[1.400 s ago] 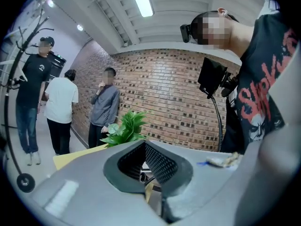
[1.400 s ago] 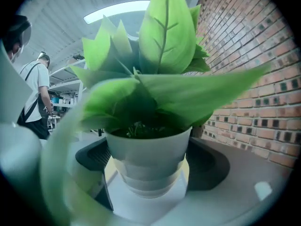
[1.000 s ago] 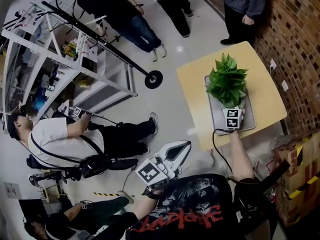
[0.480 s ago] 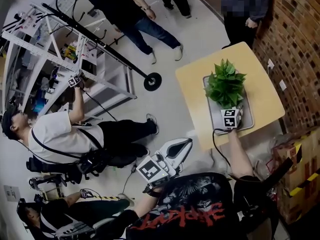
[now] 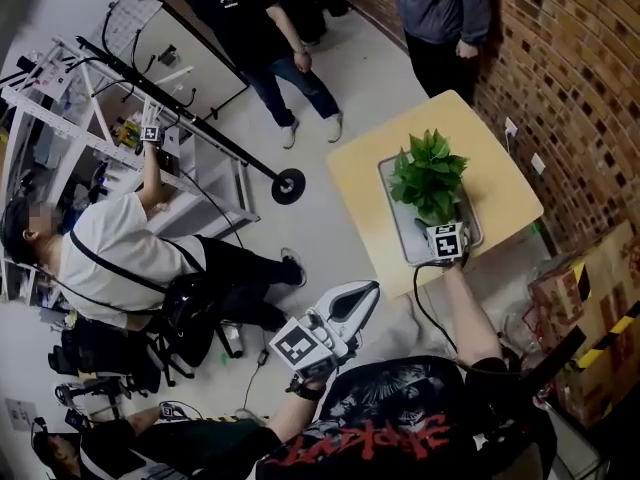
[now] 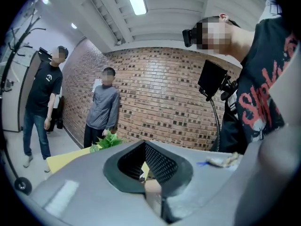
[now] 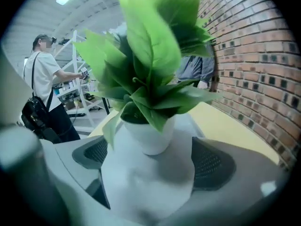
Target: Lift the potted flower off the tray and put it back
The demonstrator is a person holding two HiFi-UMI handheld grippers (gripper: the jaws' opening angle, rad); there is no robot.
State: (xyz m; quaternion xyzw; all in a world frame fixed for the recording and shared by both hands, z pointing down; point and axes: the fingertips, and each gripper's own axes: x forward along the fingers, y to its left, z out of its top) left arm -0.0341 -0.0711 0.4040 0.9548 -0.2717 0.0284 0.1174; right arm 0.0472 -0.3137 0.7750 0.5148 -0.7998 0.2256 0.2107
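From the head we look steeply down, far above the table [image 5: 500, 178]. On the right tool [image 7: 148, 157] we look along its opening jaws, the potted flower [image 7: 150, 79] close between them. On the left tool [image 6: 143, 145] we look level, farther off. All share flower, table, brick wall [image 6: 164, 93].

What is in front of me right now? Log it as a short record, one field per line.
Table: yellow top, beside a brick wall
Tray: grey, lying on the table
Plant: green leaves in a white pot, upright on the tray
Right tool: at the pot, jaws opening, pot between them, pads clear of its sides
Left tool: held away from the table, jaws together, nothing between them
Stage: pot stands on the tray, not gripped
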